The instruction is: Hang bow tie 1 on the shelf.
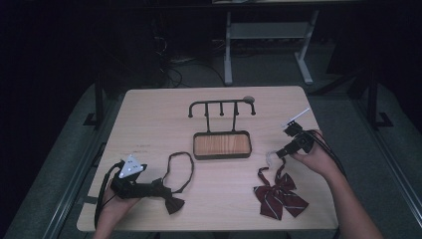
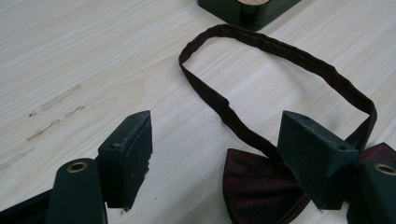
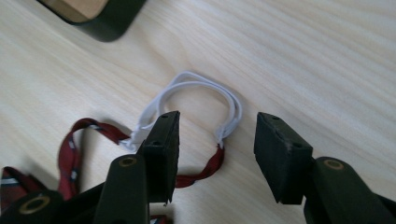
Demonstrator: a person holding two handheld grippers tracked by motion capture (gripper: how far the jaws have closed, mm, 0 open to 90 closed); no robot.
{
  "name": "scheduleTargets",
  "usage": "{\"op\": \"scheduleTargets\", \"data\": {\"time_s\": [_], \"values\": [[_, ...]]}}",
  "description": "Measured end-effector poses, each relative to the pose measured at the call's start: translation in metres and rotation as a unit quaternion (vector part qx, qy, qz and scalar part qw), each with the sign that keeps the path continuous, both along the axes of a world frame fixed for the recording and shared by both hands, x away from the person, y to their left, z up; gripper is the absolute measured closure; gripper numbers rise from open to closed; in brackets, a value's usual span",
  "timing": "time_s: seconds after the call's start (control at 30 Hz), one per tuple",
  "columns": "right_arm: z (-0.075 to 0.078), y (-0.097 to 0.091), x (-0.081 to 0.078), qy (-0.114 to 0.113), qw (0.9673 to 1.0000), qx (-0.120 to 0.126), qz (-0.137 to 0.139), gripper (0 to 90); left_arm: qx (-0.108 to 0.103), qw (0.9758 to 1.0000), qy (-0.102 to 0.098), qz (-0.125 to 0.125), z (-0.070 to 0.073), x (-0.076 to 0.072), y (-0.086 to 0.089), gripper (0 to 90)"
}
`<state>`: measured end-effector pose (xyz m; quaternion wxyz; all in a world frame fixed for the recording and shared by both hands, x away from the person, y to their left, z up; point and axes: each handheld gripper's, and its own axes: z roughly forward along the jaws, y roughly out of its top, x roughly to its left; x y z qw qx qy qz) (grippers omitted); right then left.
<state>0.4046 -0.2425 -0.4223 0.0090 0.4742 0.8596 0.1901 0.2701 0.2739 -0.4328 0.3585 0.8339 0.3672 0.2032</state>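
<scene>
Stand [image 1: 221, 107]: hooks bare, nothing hung yet.
Left gripper [image 1: 158, 189]: spread over dark bow tie [image 2: 261, 186], ungripped.
Right gripper [image 3: 215, 140]: spread around striped bow tie's [image 1: 279, 196] white elastic loop [image 3: 196, 88], not pinching.

A pale wooden worktop [image 1: 149, 114] fills the frame's middle — a black hook stand with wooden tray [image 1: 222, 144] at centre, a dark bow tie [image 1: 171, 199] lower left, a striped maroon bow tie [image 1: 278, 196] lower right.
</scene>
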Motion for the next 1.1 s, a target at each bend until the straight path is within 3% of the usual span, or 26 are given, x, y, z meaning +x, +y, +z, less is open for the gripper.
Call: {"op": "scheduleTargets", "data": {"time_s": [0.8,1.1], "values": [[-0.016,0.017,0.003,0.013,0.9972,-0.074,0.004,61.6,0.000,1.0000,0.000,-0.001,0.000,0.000,0.000,27.0],[-0.017,0.020,0.003,0.013,0.9960,-0.088,0.010,73.2,-0.001,1.0000,0.000,-0.002,0.000,0.000,0.000,27.0]]}}
